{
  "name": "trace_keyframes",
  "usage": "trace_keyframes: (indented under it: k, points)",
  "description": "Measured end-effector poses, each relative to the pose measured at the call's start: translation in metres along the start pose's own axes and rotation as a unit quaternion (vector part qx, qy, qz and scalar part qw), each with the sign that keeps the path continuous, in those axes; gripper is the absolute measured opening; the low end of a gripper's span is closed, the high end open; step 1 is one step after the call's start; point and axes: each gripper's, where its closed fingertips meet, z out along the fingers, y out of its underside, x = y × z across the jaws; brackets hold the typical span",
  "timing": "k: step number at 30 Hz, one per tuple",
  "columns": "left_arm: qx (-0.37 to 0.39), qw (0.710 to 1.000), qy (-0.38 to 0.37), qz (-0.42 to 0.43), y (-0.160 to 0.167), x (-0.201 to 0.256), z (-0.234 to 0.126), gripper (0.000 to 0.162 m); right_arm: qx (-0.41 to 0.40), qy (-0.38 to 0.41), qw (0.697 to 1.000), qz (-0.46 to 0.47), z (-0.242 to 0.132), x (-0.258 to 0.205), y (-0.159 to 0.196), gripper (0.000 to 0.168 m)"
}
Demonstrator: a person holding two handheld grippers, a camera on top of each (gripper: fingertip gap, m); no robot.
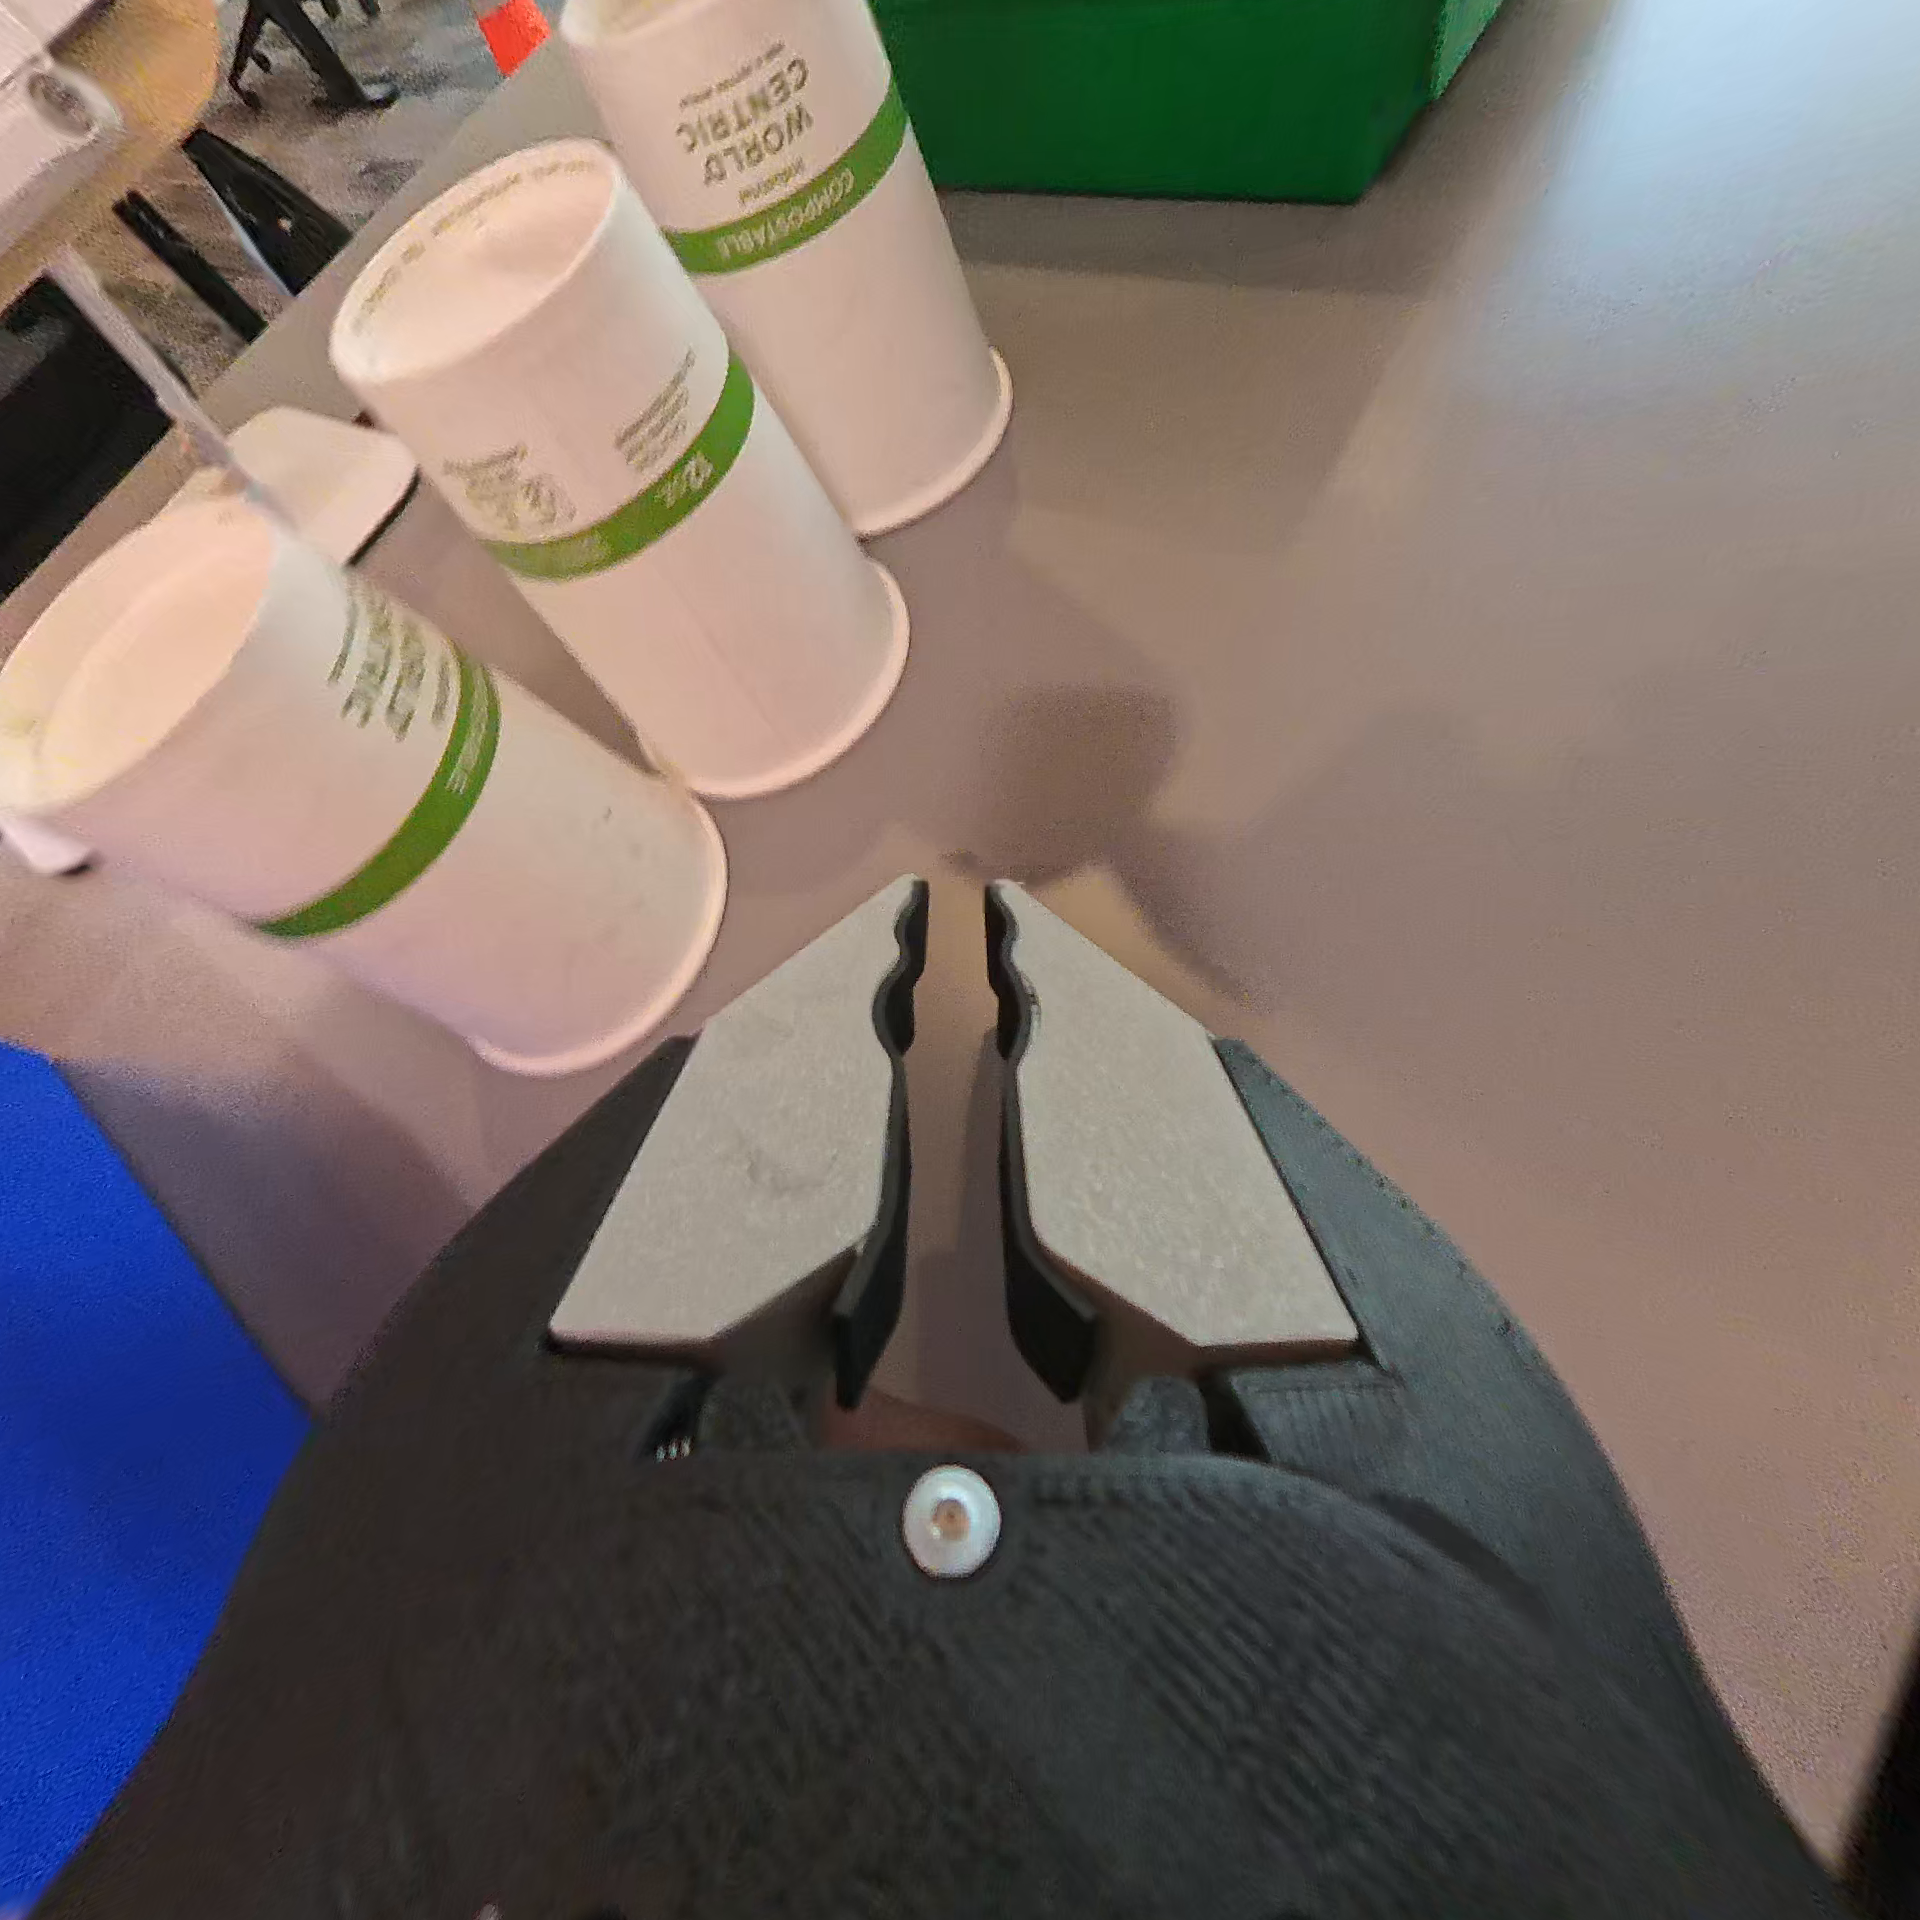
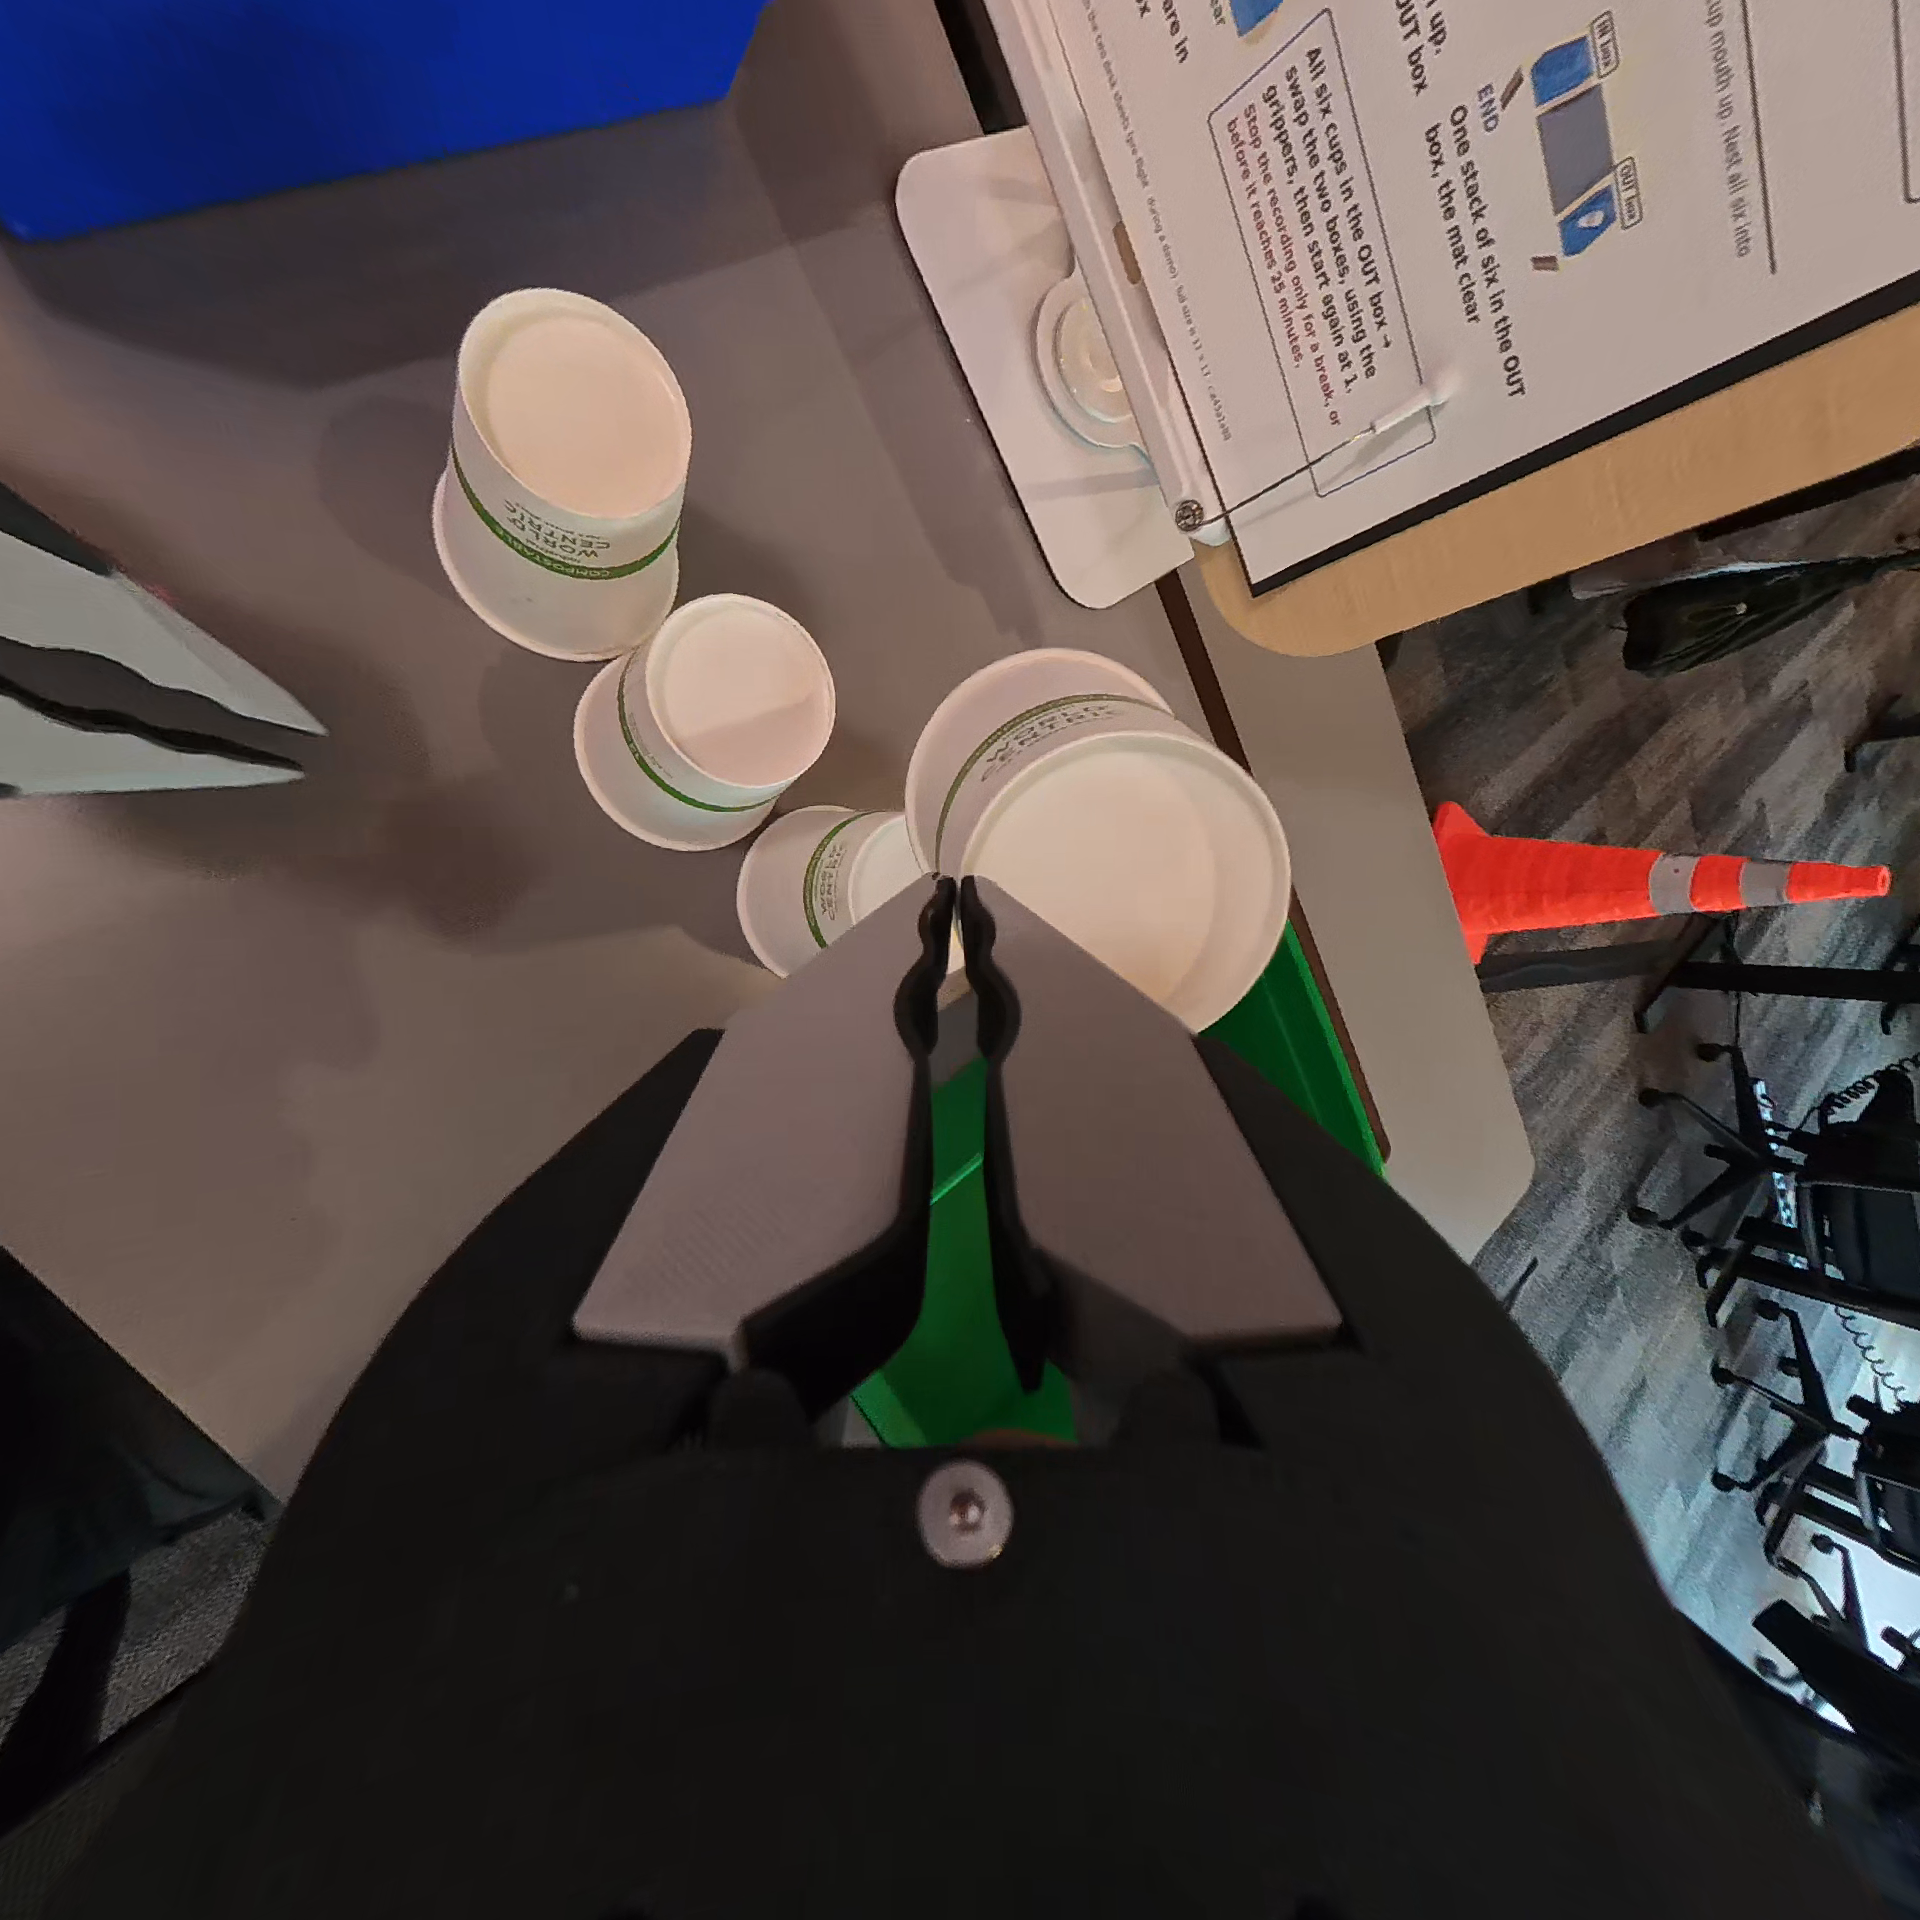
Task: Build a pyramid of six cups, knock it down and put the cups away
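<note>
Cups stand upside down in a row of three [image 1: 623, 499] left of your left tool [image 1: 956, 899], which tilts down over bare bench [image 1: 1455, 727], nearly clenched and empty; open room lies right, toward the green box [image 1: 1164, 94].

Your right tool [image 2: 954, 883] points down, clenched on a fourth cup [image 2: 1112, 852] near the bench's right edge, beside that row.

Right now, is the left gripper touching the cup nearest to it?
Apart. The left wrist view shows bare table between the left gripper and the nearest cup.
</note>
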Motion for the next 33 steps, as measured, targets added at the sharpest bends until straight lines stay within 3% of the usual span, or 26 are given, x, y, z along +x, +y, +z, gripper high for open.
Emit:
trace_keyframes:
  k: [7,14,21,27,33]
  points:
    - [-0.044,0.998,0.005,0.035,-0.022,-0.008,0.062,0.011,-0.001,-0.006,1.0,-0.012,0.001,-0.003,0.006,0.0]
    - [-0.049,0.998,-0.02,0.026,-0.035,-0.034,0.088,0.011,-0.003,-0.011,1.0,-0.014,0.011,0.001,0.011,0.0]
    - [-0.026,1.0,-0.012,0.004,-0.031,-0.038,0.058,0.013,0.007,-0.005,1.0,-0.005,0.015,0.008,0.018,0.0]
    - [-0.045,0.997,-0.057,0.012,0.002,-0.058,0.009,0.004,0.004,-0.001,1.0,-0.001,0.015,0.01,0.023,0.0]
    - [-0.096,0.991,-0.096,0.019,0.034,-0.078,0.021,0.002,-0.005,-0.01,1.0,-0.005,0.019,0.002,0.017,0.0]
